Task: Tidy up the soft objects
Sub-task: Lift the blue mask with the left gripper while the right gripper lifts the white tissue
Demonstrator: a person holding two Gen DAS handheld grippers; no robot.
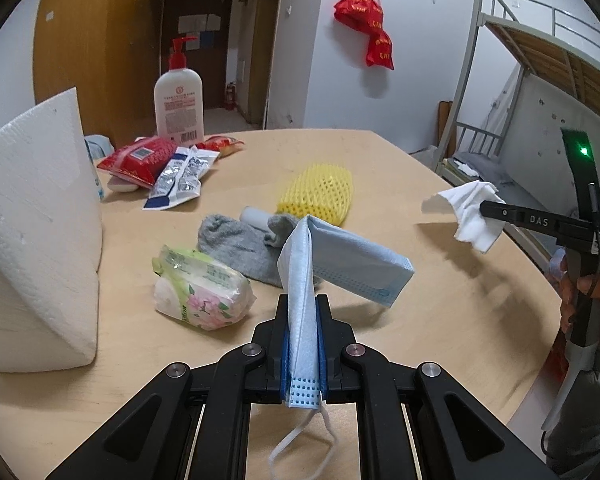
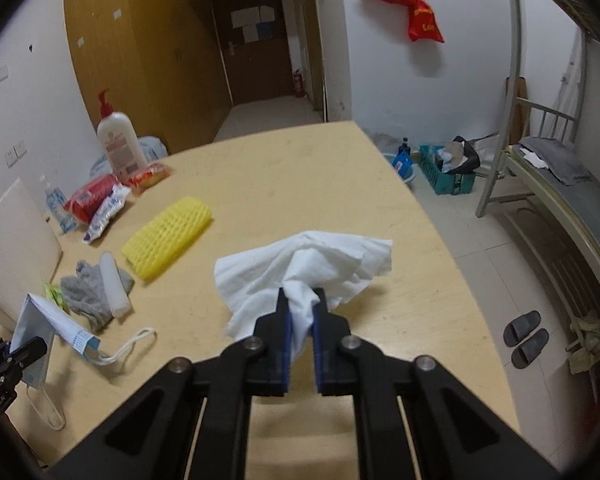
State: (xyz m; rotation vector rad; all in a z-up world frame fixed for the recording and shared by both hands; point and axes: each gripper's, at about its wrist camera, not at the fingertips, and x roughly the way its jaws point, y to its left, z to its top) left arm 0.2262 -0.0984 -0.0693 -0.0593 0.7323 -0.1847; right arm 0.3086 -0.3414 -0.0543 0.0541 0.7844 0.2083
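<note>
Left gripper (image 1: pixel 303 320) is clamped on a blue face mask (image 1: pixel 340 264), right gripper (image 2: pixel 300 312) on a crumpled white tissue (image 2: pixel 308 264), both above the bench (image 2: pixel 300 184). The tissue's pinch looks thin, so it may tear or slip; the mask's dangling ear loop (image 1: pixel 300 440) could snag.

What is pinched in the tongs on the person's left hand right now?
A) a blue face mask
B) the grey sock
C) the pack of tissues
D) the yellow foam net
A: the left tongs are shut on the blue face mask, which hangs folded above the table with its ear loop dangling, while the net, sock and tissue pack lie untouched on the wood.
</note>
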